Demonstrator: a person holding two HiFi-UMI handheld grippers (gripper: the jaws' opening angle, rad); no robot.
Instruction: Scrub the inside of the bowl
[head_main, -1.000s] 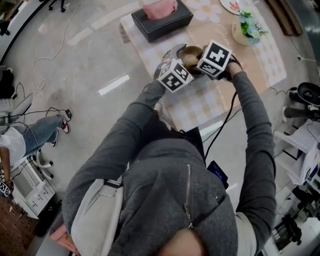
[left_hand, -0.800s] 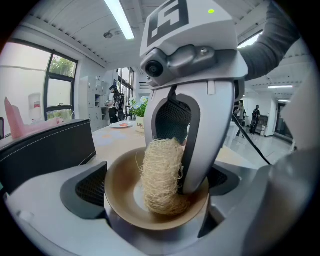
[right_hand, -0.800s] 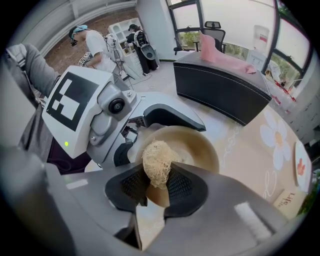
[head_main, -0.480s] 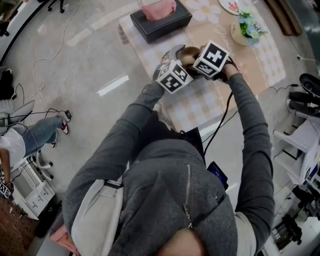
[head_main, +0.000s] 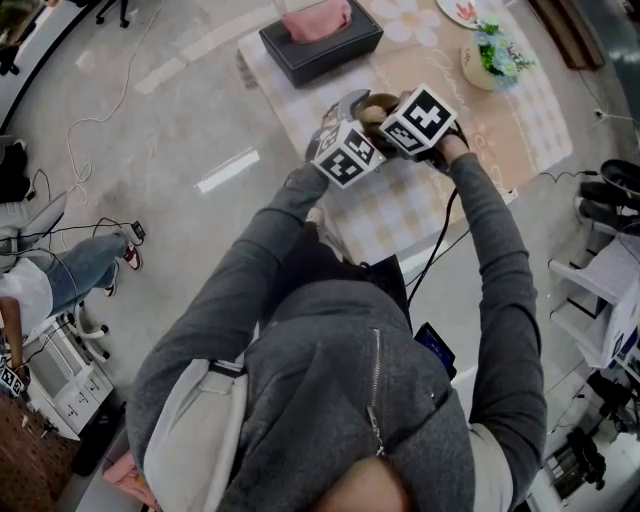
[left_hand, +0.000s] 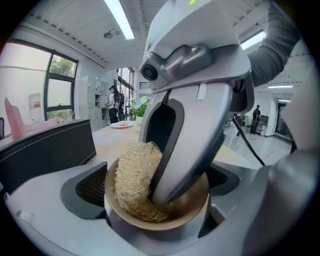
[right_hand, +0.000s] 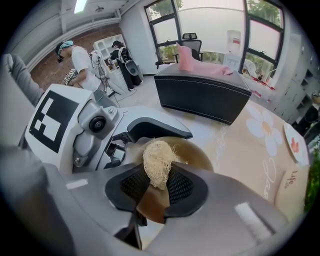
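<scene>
A small tan bowl (left_hand: 165, 217) sits between my left gripper's (left_hand: 156, 202) jaws, which are shut on its sides. It is held tilted above the table. My right gripper (right_hand: 159, 186) is shut on a pale fibrous loofah scrubber (right_hand: 157, 161). The scrubber (left_hand: 135, 180) presses against the bowl's inner wall and floor, with the right gripper's finger (left_hand: 185, 135) reaching down into the bowl. In the head view the bowl (head_main: 379, 102) shows just beyond the two marker cubes of the left gripper (head_main: 347, 112) and right gripper (head_main: 392, 118).
A table with a checked cloth (head_main: 400, 205) lies under the grippers. A black tissue box (head_main: 318, 38) with pink tissue stands at its far left. A potted plant (head_main: 492, 55) and a plate (head_main: 462, 10) are at the far right. People stand in the background.
My right gripper has shifted a little to the left over the bowl with the scrubber. The left gripper has kept the bowl nearly still.
</scene>
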